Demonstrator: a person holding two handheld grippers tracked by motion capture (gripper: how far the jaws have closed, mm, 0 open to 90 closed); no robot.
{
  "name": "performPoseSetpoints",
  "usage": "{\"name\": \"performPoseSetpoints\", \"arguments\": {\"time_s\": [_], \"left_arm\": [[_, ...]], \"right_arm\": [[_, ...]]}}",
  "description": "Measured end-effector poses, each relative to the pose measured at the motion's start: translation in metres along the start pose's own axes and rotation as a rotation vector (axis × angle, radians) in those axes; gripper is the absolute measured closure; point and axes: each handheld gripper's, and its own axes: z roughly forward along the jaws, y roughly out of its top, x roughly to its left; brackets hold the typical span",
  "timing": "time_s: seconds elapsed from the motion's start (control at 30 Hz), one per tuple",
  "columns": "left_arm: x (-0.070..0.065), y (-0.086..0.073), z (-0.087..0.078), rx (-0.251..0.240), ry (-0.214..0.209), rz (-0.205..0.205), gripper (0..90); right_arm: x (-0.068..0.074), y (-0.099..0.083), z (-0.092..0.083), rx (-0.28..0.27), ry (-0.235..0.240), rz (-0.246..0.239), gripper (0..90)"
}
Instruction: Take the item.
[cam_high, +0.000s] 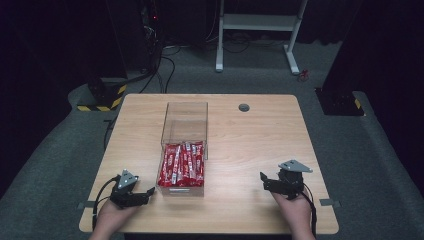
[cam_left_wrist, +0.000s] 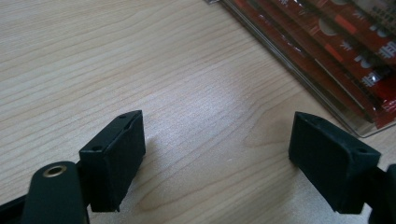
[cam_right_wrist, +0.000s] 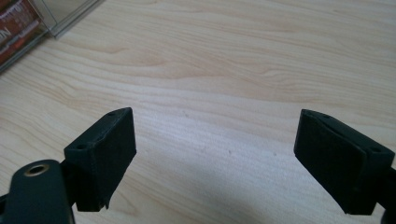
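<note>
The left gripper (cam_high: 148, 192) is held low over the near left part of the wooden table (cam_high: 250, 150), its jaws spread wide with nothing between them; in the left gripper view bare wood lies between the pads. Just to its right stands a clear plastic box (cam_high: 184, 120), open at the top, its near half packed with red sachets (cam_high: 181, 163) laid side by side lengthwise; the far half appears vacant, though glare on the walls makes this uncertain. The sachets (cam_left_wrist: 336, 42) are judged light, soft and glossy, likely to slip and to crumple if squeezed hard; a hold across the narrow width of one, near its end, is advised. The box is judged light and stiff, liable to slide if nudged. Well to the right, the right gripper (cam_high: 263, 179) is likewise released and grasps nothing, apart from the box.
</note>
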Motion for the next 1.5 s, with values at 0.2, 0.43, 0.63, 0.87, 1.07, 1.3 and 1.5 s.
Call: {"name": "performPoseSetpoints", "arguments": {"time_s": [0.2,0.43,0.63,0.87,1.07,1.3,1.5], "left_arm": [[0.000,0.000,0.000,0.000,0.000,0.001,18.9],[0.000,0.000,0.000,0.001,0.000,0.001,18.9],[-0.001,-0.001,-0.001,0.003,-0.001,0.001,19.1],[-0.001,-0.001,-0.001,-0.001,0.000,-0.003,19.1],[-0.001,-0.001,-0.002,-0.001,-0.001,-0.003,19.1],[-0.002,-0.002,-0.003,0.000,0.000,-0.005,19.2],[-0.002,-0.002,-0.003,-0.001,0.001,-0.004,19.2]], "right_arm": [[0.005,0.011,0.000,-0.020,0.002,-0.004,12.6],[0.016,0.021,0.004,-0.033,0.013,-0.037,12.7],[0.024,0.028,0.007,-0.048,0.025,-0.053,12.7],[0.037,0.037,0.009,-0.071,0.051,-0.052,13.1],[0.046,0.044,0.013,-0.077,0.061,-0.061,13.2],[0.059,0.050,0.015,-0.094,0.089,-0.083,13.9],[0.068,0.056,0.014,-0.111,0.111,-0.104,14.2]]}}
